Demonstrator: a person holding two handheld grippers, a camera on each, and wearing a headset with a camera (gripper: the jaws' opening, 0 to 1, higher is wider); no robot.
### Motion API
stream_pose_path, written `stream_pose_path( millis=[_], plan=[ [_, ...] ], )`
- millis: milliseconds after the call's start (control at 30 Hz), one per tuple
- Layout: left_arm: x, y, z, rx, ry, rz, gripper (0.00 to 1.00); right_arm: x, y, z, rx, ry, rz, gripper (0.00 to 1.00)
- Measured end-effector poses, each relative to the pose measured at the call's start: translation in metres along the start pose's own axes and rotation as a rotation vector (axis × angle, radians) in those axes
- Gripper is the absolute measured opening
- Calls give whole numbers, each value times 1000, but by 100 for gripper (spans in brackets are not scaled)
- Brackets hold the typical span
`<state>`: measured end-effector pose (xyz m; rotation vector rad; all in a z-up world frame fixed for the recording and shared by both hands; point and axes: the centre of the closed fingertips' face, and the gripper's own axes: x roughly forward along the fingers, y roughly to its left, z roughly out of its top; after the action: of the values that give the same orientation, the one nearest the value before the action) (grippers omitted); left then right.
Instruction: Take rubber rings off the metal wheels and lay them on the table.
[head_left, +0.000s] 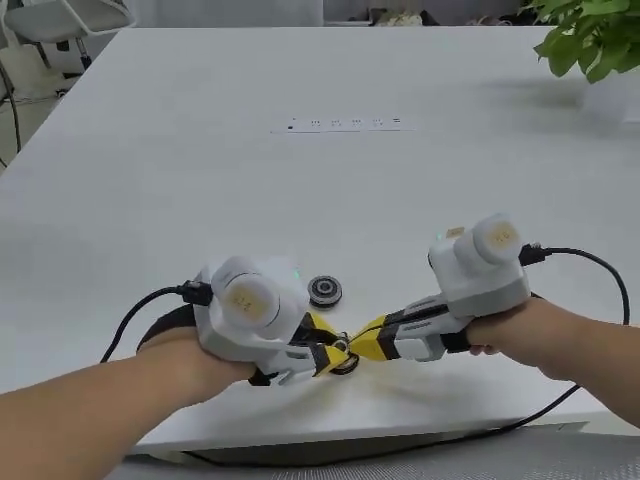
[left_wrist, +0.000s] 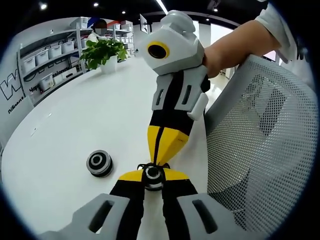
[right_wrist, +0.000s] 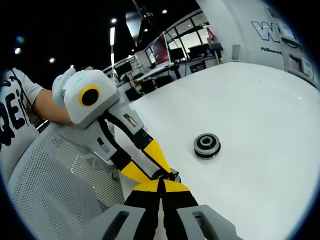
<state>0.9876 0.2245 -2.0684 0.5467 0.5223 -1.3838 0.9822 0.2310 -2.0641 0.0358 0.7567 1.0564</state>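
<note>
Pinch-point at the near edge of the smooth white table (head_left: 300, 180), with yellow-tipped jaws of the left gripper (head_left: 325, 358) closed on a small round metal wheel (left_wrist: 153, 177), tapered right gripper (head_left: 365, 350) shut nose-to-nose, apparently on its black rubber ring (left_wrist: 150, 165), and a second ringed wheel (head_left: 325, 291) flat just beside.

The left gripper (head_left: 333, 360) and the right gripper (head_left: 360, 350) each have a light-grey moulded body with recessed slots in the side panels. The jaws are black and end in yellow wedge-shaped tips. One black cable (head_left: 140, 312) leaves the rear of the left gripper, and a second black cable (head_left: 600, 268) leaves the right gripper. The person wears a white short-sleeved T-shirt (right_wrist: 17, 107) with dark block lettering. The forearms are uncovered.
</note>
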Motion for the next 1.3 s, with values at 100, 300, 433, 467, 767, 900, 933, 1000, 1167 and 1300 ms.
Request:
stream_pose_path(
  millis=[100, 300, 433, 467, 767, 900, 933, 1000, 1167, 1300],
  plan=[
    [0, 0, 0, -1, 0, 1, 8, 0, 7, 1, -43, -2, 25, 0],
    [0, -1, 0, -13, -17, -3, 8, -3, 2, -2, -111, 8, -2, 0],
    [0, -1, 1, -4, -22, -7, 8, -7, -3, 1, -125, 0, -22, 0],
    [0, -1, 1, -2, -20, -8, 9, -8, -4, 1, -125, -1, -27, 0],
    [-6, -10, 7, 18, -10, -63, 19, -12, -1, 5, -119, -9, -24, 0],
    [-16, -15, 13, 3, -30, -90, 25, -13, 0, 6, -118, -9, -22, 0],
    [-19, -16, 15, 1, -40, -94, 26, -13, 1, 7, -120, -13, -22, 0],
    [-23, -16, 16, -4, -47, -97, 29, -14, 1, 9, -117, -19, -22, 0],
    [-43, -17, 17, -30, -77, -100, 43, -16, 2, 18, -101, -51, -22, 0],
    [-59, -13, 17, -34, -87, -84, 45, -16, 6, 23, -98, -62, -13, 0]
  ],
)
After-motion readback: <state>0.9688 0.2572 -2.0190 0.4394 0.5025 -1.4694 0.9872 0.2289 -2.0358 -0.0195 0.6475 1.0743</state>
